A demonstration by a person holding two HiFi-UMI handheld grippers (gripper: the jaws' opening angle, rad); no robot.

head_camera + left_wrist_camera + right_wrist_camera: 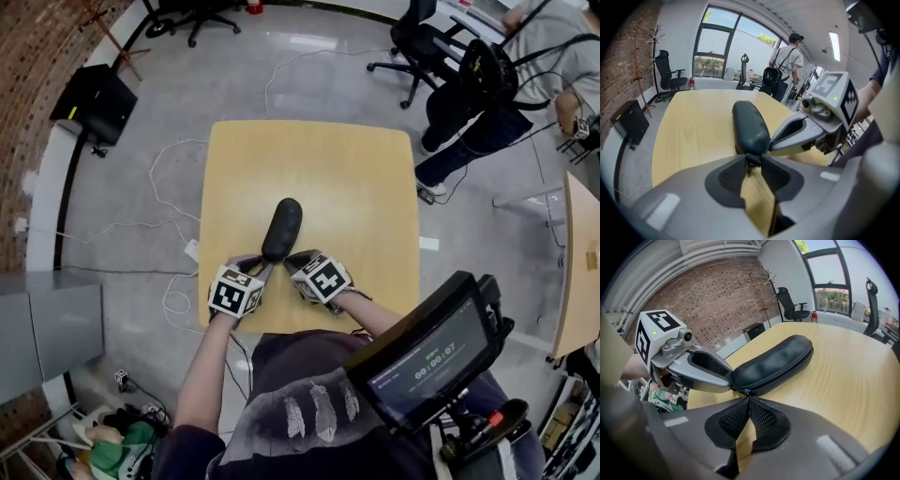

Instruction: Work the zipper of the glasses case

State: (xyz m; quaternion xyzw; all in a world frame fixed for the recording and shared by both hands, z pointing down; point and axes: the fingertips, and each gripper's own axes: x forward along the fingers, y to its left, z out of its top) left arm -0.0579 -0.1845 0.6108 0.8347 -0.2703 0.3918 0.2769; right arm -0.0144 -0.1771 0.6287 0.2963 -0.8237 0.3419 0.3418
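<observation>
On the near half of the wooden table [309,159], the dark glasses case [281,228] lies flat, long axis running away from me, near end right at both grippers. It's zipped shut as far as I can see.

My left gripper [264,268] comes in from the left. In the left gripper view its jaws stand partly apart and clamp the near end of the case [750,124], pads pressing on either side.

My right gripper [289,259] comes in from the right, its tip just beside the left one. In the right gripper view the jaws are closed tight together, tips meeting on the small metal zipper pull [747,391] at the case's near corner. The zipper track [783,372] runs from there along the side of the case [776,359].

Both grippers angle downward, and the tips nearly touch at that same end of the case.

Background: brick wall [717,296], black office chair [417,47], and a person [787,58] standing past the table.
</observation>
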